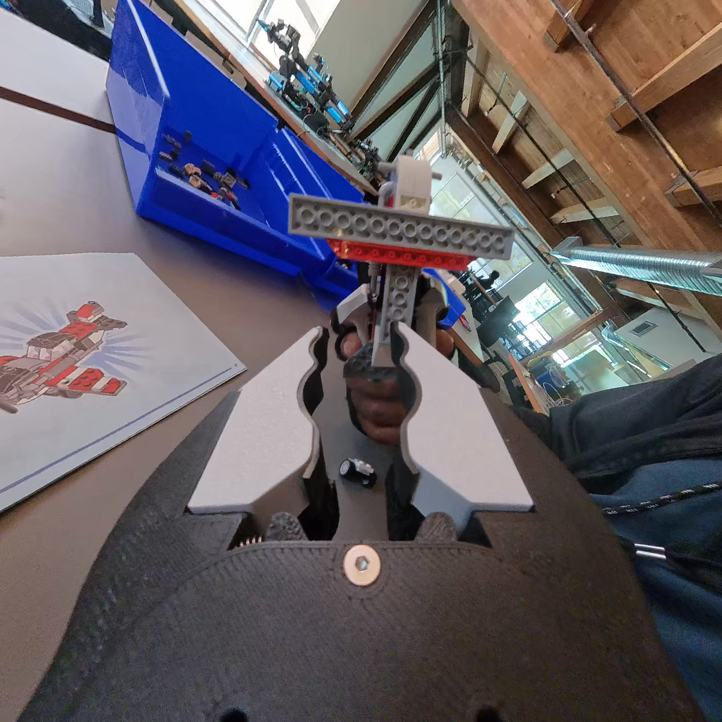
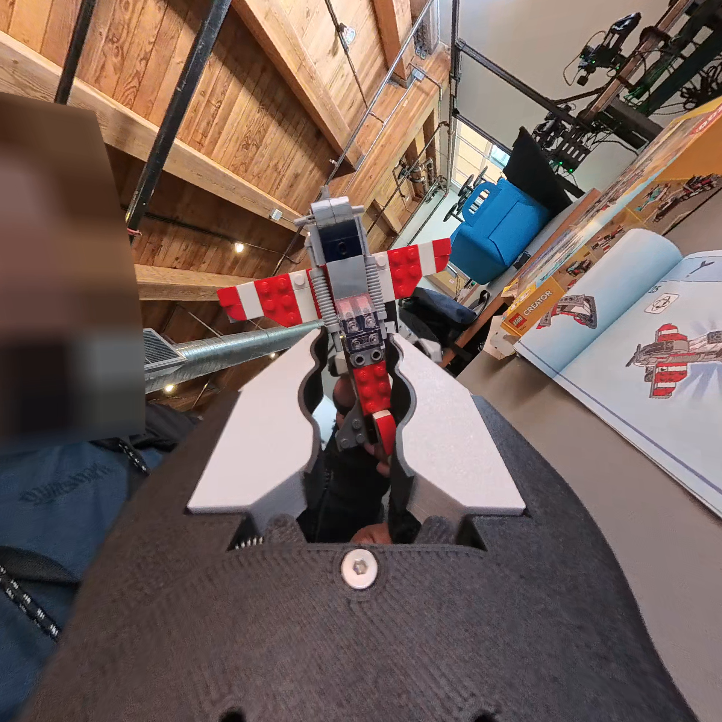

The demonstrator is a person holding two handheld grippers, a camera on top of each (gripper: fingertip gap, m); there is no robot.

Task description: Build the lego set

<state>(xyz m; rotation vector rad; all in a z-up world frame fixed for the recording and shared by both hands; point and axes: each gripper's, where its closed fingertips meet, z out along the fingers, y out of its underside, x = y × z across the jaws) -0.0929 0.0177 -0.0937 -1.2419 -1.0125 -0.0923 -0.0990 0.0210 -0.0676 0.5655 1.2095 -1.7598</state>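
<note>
The red, white and grey brick aeroplane model (image 2: 340, 301) looks largely built: body, cockpit and both striped wings are on, and it resembles the plane drawn in the open light-blue instruction booklet (image 2: 640, 336) lying on the table to the right. It is held up in the air between the two tools, with the left gripper (image 1: 361, 336) and the right gripper (image 2: 357, 344) each clamped on its tail end from opposite sides. What seems left is a small black-and-white wheel piece (image 1: 357, 472) lying alone on the brown tabletop (image 1: 66, 203), and a scatter of dark loose parts, too small to count, in the blue plastic sorting tray (image 1: 203, 129) farther left. One model, one booklet, one yellow set box (image 2: 535, 304).
</note>
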